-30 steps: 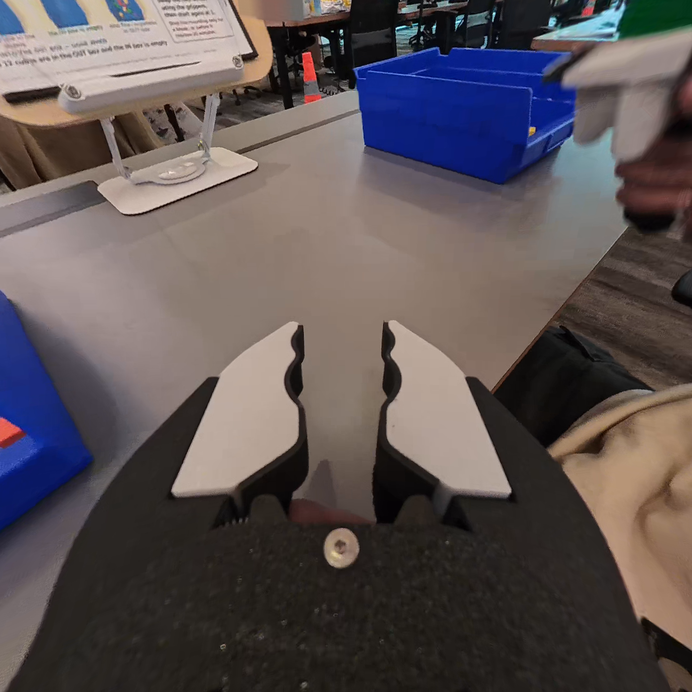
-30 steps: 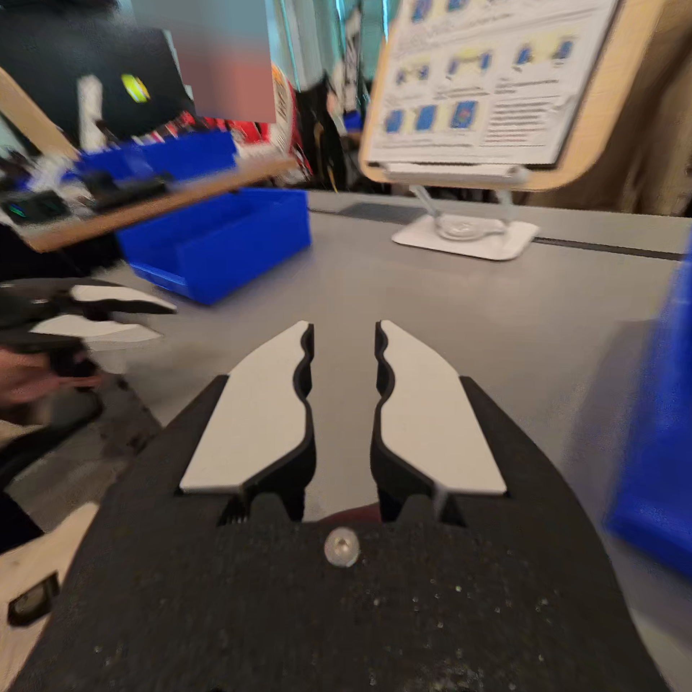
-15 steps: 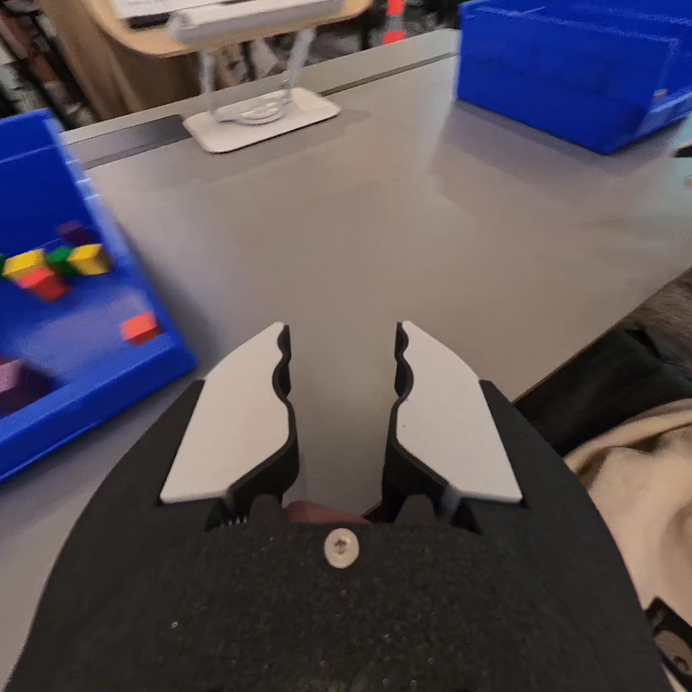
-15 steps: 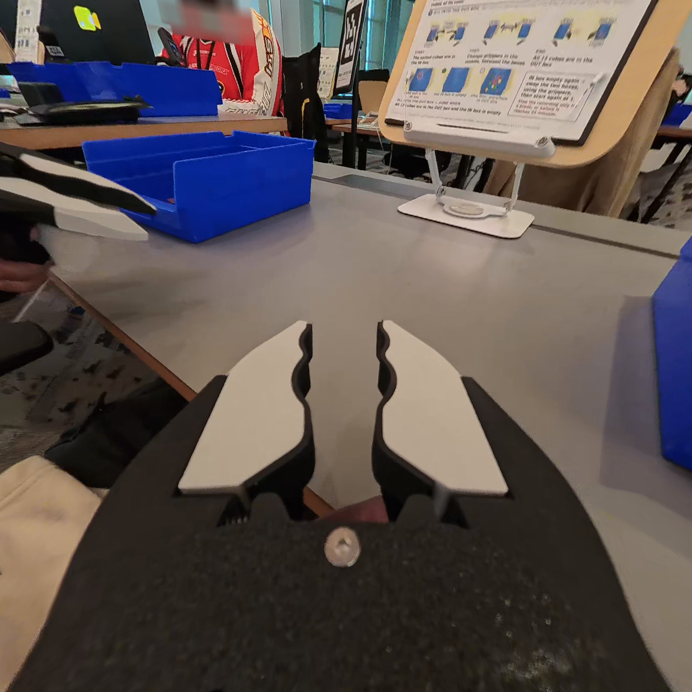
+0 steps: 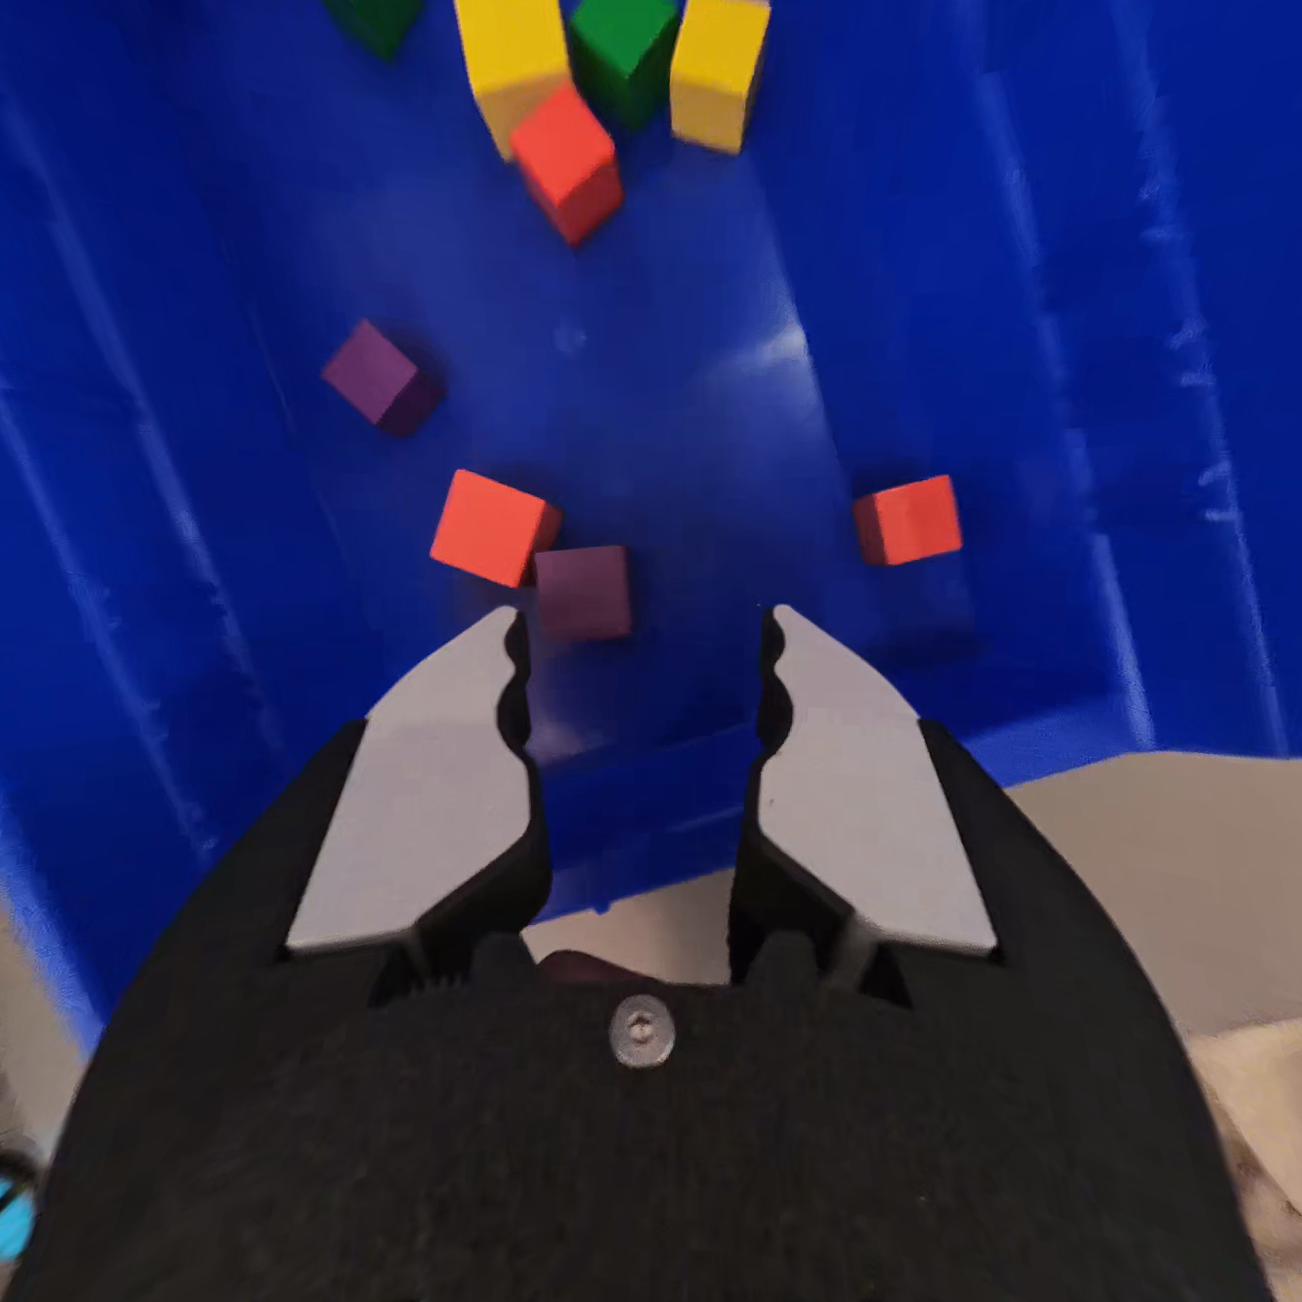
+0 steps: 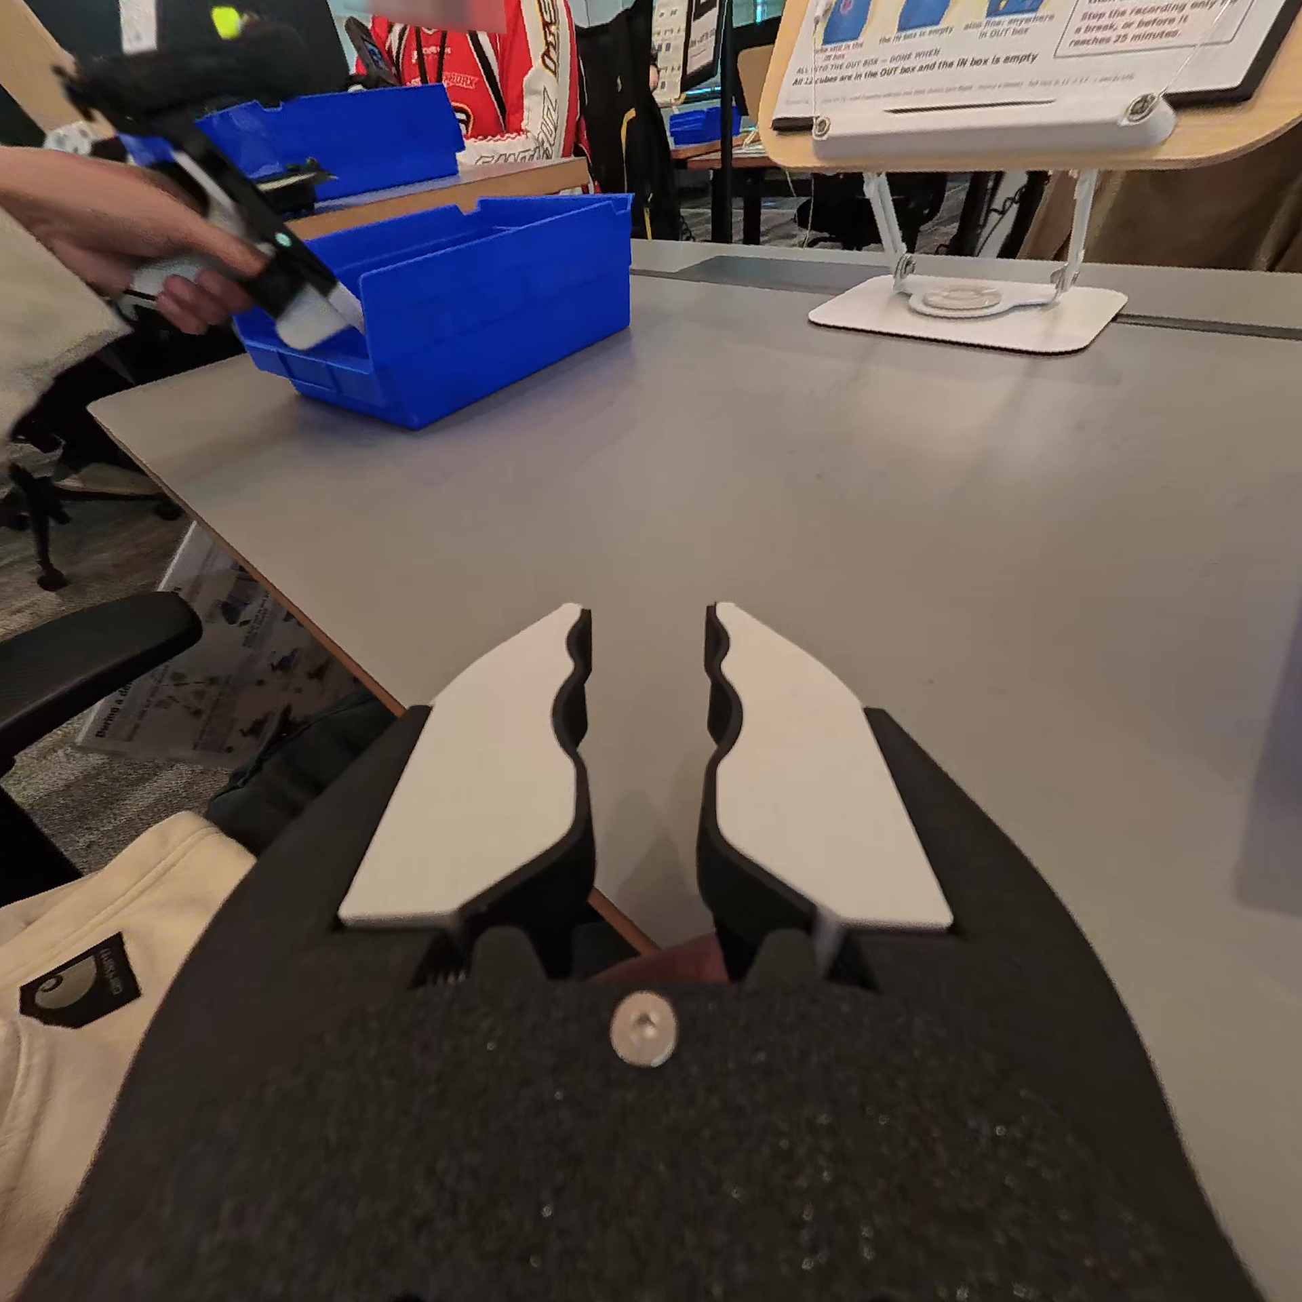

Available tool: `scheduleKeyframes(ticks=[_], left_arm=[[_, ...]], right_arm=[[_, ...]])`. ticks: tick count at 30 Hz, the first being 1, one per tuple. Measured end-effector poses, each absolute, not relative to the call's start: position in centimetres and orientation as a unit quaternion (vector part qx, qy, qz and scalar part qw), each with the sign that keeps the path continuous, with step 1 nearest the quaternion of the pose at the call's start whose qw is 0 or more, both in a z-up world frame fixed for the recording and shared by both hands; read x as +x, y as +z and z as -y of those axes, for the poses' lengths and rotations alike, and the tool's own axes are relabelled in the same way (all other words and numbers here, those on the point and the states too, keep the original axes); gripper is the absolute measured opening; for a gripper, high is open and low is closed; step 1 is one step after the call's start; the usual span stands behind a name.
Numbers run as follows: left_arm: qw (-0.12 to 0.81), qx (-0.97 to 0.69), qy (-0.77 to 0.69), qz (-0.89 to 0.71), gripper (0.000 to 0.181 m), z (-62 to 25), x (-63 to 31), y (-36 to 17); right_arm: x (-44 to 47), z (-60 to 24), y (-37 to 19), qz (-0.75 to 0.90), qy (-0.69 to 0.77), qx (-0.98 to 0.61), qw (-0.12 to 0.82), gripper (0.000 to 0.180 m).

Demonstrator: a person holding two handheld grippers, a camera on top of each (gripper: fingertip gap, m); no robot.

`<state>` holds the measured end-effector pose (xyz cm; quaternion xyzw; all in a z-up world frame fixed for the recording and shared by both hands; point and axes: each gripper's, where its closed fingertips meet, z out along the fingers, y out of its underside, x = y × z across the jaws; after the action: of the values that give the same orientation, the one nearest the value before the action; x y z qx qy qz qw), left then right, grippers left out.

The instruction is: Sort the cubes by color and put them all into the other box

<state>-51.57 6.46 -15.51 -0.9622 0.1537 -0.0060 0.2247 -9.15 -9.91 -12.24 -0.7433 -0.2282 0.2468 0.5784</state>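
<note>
In the left wrist view I look down into a blue box [image 5: 1057, 352] holding loose cubes. My left gripper [image 5: 642, 613] is open and empty above the box's near end. A purple cube [image 5: 583, 592] lies just ahead of its left fingertip, touching a red cube [image 5: 493, 527]. Another red cube [image 5: 909, 520] lies to the right and another purple cube [image 5: 380, 377] farther left. At the far end are a red cube [image 5: 567, 162], yellow cubes [image 5: 715, 70] and green cubes [image 5: 623, 56]. My right gripper [image 6: 648, 613] is open and empty over the grey table [image 6: 845, 493]. From there the left gripper [image 6: 310, 310] shows at the near end of that blue box [image 6: 493, 310].
A white stand [image 6: 972, 310] holding an instruction board is at the back of the table. The table's front edge [image 6: 282, 585] runs diagonally at left, with a black chair [image 6: 91, 648] and floor beyond. A person in a red jersey [image 6: 507, 77] and more blue boxes are behind. Some 45 cm of space lies between my two pairs of fingers.
My left gripper swung left and down from over the bare table to over the box of cubes, and its fingers opened wider. My right gripper stayed open over the table.
</note>
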Motion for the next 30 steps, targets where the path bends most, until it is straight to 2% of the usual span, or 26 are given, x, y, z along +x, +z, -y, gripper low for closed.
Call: scheduleKeyframes(ticks=[2,3,5,10,13,14,15,19,23,30], left_arm=[[0.206,-0.97,-0.038,-0.125,0.06,-7.1,-51.2,-16.1],[0.205,-0.972,-0.029,-0.11,0.05,-7.5,-51.7,-16.1],[0.198,-0.975,-0.003,-0.099,0.044,-7.9,-52.8,-16.2],[0.163,-0.982,0.023,-0.089,0.049,-8.0,-54.6,-16.5],[0.107,-0.988,0.017,-0.113,0.045,-7.6,-54.6,-18.2],[0.098,-0.988,0.002,-0.121,0.033,-7.6,-54.1,-18.6],[0.099,-0.987,-0.012,-0.127,0.031,-7.8,-53.6,-18.7],[0.096,-0.985,-0.03,-0.14,0.03,-7.5,-53.0,-18.5],[0.187,-0.965,-0.041,-0.178,0.03,-7.2,-51.4,-15.0],[0.521,-0.798,-0.086,-0.29,0.029,-1.5,-42.9,-4.5]], right_arm=[[-9.0,10.0,-12.3,0.229,0.253,-0.744,0.574,0.03],[-9.0,10.1,-12.3,0.23,0.255,-0.744,0.573,0.03],[-8.7,10.2,-12.3,0.231,0.255,-0.746,0.571,0.029],[-8.5,10.2,-12.2,0.226,0.265,-0.748,0.565,0.028],[-8.7,10.3,-12.1,0.23,0.272,-0.748,0.56,0.028],[-8.7,10.4,-12.1,0.232,0.272,-0.748,0.56,0.028],[-8.8,10.4,-12.0,0.235,0.27,-0.747,0.56,0.028],[-8.4,10.3,-12.0,0.237,0.253,-0.748,0.567,0.027],[-7.8,10.0,-11.9,0.225,0.255,-0.749,0.569,0.026],[-6.1,9.0,-11.4,0.192,0.264,-0.749,0.576,0.025]])
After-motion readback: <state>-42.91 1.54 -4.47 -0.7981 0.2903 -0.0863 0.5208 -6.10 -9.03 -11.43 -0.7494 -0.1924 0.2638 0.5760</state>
